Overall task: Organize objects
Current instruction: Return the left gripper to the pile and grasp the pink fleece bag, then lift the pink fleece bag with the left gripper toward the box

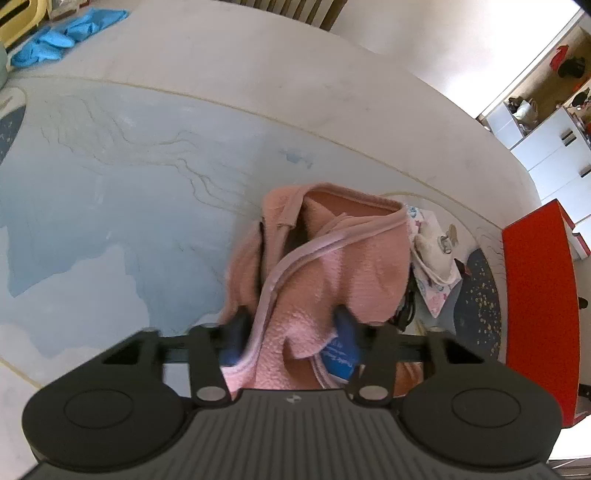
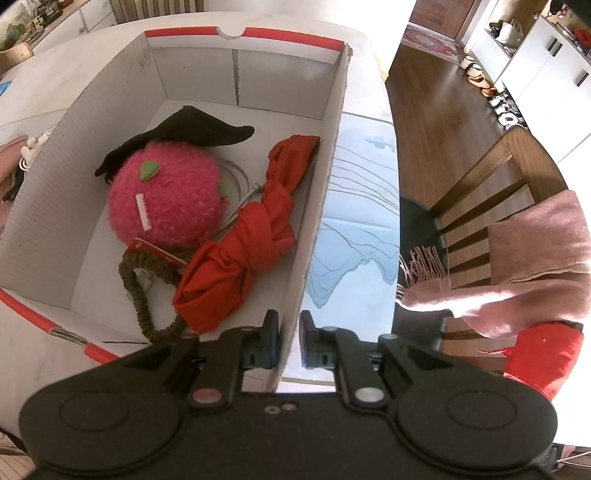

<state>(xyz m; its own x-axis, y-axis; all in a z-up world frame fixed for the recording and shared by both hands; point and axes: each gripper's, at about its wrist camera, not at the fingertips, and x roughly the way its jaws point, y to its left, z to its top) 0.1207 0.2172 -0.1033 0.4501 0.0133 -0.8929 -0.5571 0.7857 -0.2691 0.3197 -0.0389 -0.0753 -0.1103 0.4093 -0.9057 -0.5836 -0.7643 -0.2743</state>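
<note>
A pink fleece garment (image 1: 332, 258) lies bunched on the pale blue table mat (image 1: 92, 203). My left gripper (image 1: 290, 343) is shut on its near fold, with fleece filling the space between the blue pads (image 1: 343, 354). My right gripper (image 2: 290, 343) is shut on the right wall of the white, red-trimmed box (image 2: 321, 192). Inside the box lie a fuzzy pink ball (image 2: 166, 199), a knotted red cloth (image 2: 240, 254), a black cloth (image 2: 192, 129), an olive coiled cord (image 2: 144, 291) and a grey cable (image 2: 240, 181).
The box's red outer side (image 1: 539, 295) stands right of the fleece, with a patterned white cloth (image 1: 432, 266) between them. A blue cloth (image 1: 62, 33) lies at the far left. Beyond the table edge stands a wooden chair (image 2: 480, 192) draped with a pink scarf (image 2: 535, 251).
</note>
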